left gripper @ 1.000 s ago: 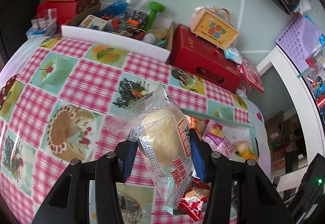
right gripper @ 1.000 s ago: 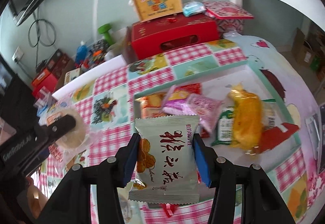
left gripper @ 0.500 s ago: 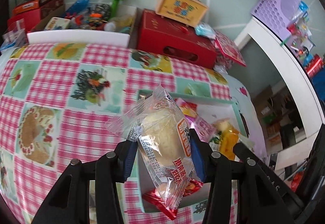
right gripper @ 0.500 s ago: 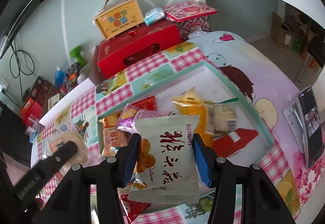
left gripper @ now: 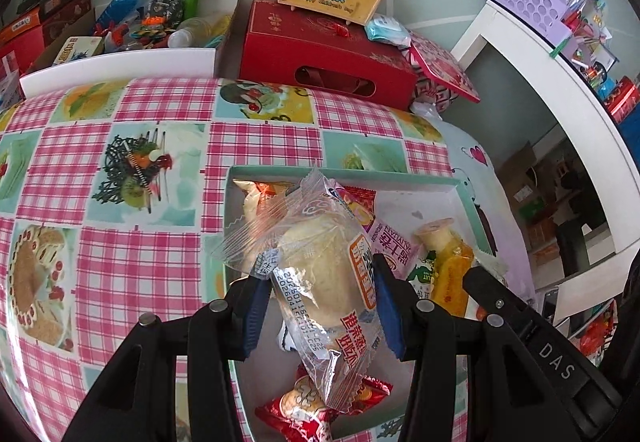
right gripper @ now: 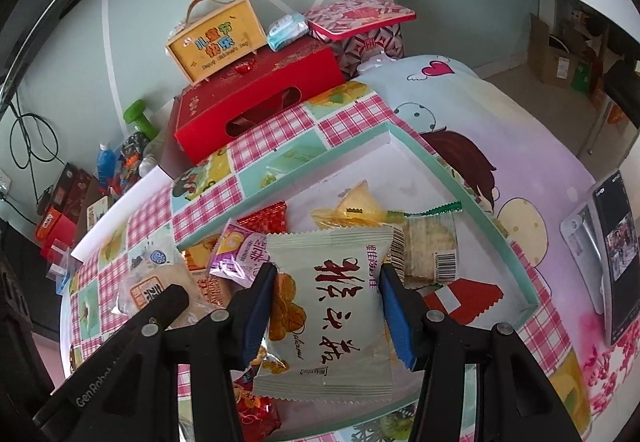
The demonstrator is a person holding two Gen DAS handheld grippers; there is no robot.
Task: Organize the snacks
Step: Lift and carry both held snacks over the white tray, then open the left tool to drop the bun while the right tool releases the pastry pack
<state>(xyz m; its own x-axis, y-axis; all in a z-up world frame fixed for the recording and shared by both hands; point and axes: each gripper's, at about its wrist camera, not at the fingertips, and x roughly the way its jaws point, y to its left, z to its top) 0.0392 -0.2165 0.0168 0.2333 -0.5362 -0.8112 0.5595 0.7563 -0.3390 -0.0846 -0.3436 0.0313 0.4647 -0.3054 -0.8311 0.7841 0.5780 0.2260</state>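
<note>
Left tongs (left gripper: 318,306) clamped the bun packet (left gripper: 320,274), right tongs (right gripper: 328,306) clamped the pale snack bag (right gripper: 328,318), both held over the tray (right gripper: 516,242), seemingly ready to drop in.

Clear-wrapped pale bun (left gripper: 320,278) and cream cracker packet (right gripper: 326,310), both aloft over mint-rimmed tray (right gripper: 416,149) of snacks

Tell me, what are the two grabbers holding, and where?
Left gripper pinches a clear-wrapped bun across its middle. Right gripper pinches a pale green snack packet by its side edges.
</note>
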